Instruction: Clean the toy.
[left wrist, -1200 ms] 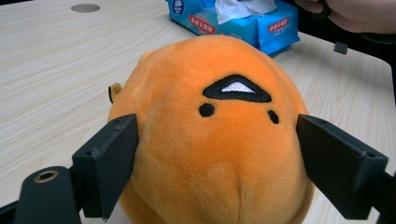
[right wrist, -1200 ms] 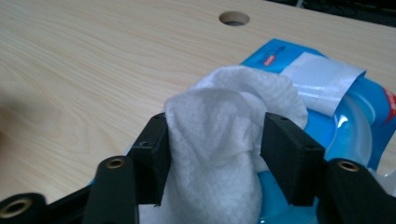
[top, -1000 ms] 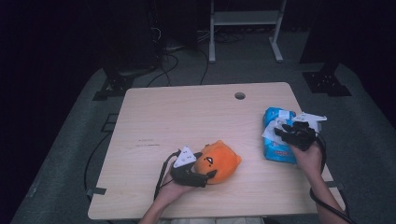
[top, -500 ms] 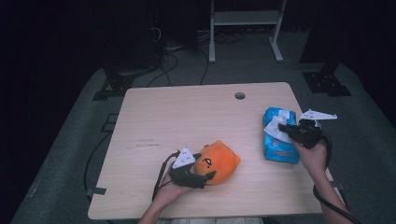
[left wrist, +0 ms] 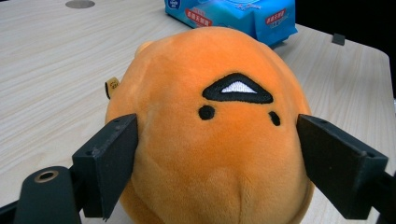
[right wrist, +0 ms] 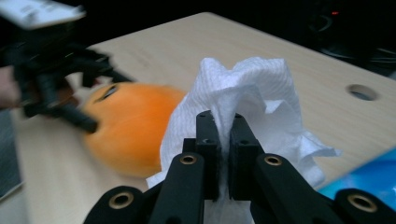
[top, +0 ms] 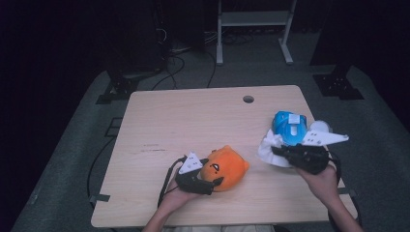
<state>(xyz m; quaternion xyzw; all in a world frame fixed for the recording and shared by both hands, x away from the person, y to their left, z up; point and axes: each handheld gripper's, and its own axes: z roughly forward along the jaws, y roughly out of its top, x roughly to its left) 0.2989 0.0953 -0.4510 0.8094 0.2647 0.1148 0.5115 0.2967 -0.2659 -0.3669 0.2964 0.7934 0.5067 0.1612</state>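
Note:
An orange plush toy (top: 226, 166) with a stitched face lies on the wooden table (top: 193, 121) near its front edge. My left gripper (top: 208, 180) is closed on the plush toy (left wrist: 210, 140), one black jaw pressed against each side. At the right lies a blue pack of wipes (top: 289, 126). In front of the pack, my right gripper (top: 280, 151) is shut on a white wipe (top: 269, 146). In the right gripper view the wipe (right wrist: 252, 88) stands crumpled above the closed jaws of the right gripper (right wrist: 223, 140), with the plush toy (right wrist: 130, 126) blurred behind it.
A round cable hole (top: 248, 99) sits near the table's far edge. The blue pack (left wrist: 233, 14) lies beyond the plush in the left gripper view. Dark floor with cables and a metal stand surrounds the table.
My right gripper has come away from the blue pack toward the front and left, lifting the white wipe with it. The left gripper and the plush have stayed put.

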